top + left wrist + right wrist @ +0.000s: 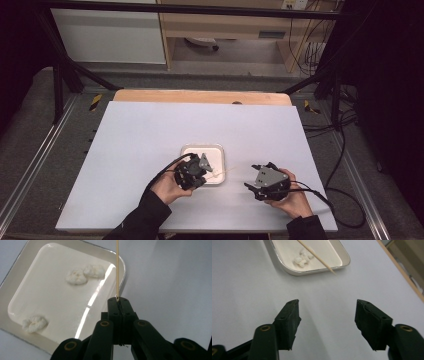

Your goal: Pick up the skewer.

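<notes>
A thin wooden skewer (117,270) is clamped by its end in my left gripper (119,301), whose jaws are shut on it. The stick reaches out past the corner of a white square tray (50,300). In the tray lie a few puffy white pieces (76,277), one apart near a corner (35,323). In the high view the left gripper (206,167) hangs over the tray's (217,148) near edge and the skewer (227,171) points right. My right gripper (251,176) is to the right of the skewer's tip. Its jaws (327,308) stand open with nothing between them, facing the skewer (317,257) and tray (342,255).
The white tabletop (150,130) spreads wide around the tray, with a wooden edge (200,96) at the back. Black frame bars and cables run beside the table at the right (340,150).
</notes>
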